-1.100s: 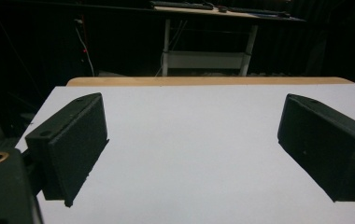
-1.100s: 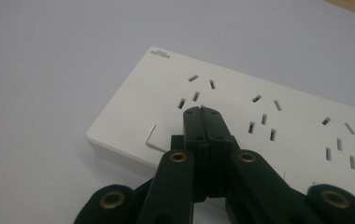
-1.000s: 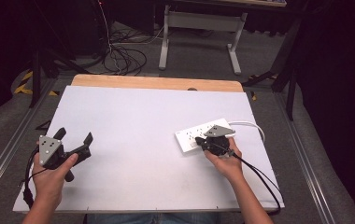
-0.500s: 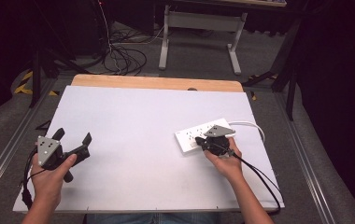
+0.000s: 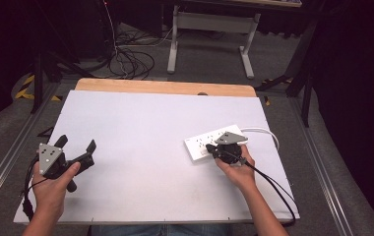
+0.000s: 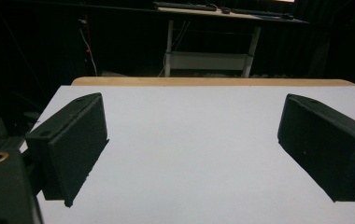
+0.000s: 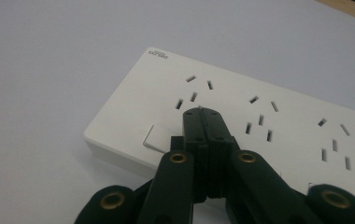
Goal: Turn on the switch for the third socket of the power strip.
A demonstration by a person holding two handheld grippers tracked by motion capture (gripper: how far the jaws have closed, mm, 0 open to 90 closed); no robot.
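power strip [image 5: 209, 142]: white, flat, rectangular, long side tilted; small grey brand mark at one corner; a square white switch [image 7: 156, 136] at the near end, in the right tongs view
sockets: three groups of slots counted in the right tongs view, dark slits, each group with a two-slot pair and a three-slot set; whether more lie under the tongs, cannot tell
cord [image 5: 263, 132]: white, one, leaves the strip's far right end and loops round toward 4 o'clock
strip place: on the table [image 5: 145, 128], right half, about 3 o'clock from the middle, lying flat
right tongs [image 7: 202, 113]: jaws pressed together, nothing between them; tips over the strip's top face just beside the switch and below the nearest socket group; touching or just above, cannot tell
right tongs, high view [image 5: 213, 149]: over the near edge of the strip, grey plate on top, black cable trailing toward 5 o'clock
left tongs [image 5: 75, 145]: jaws wide apart, holding nothing; at about 8 o'clock on the table, well apart from the strip
left tongs view: two black padded jaws with bare white table between them
hands: two, one on each tongs, forearms coming in from 6 o'clock
table: white sheet, wooden strip along the far edge at 12 o'clock
count: one power strip, one cord, one switch, two tongs
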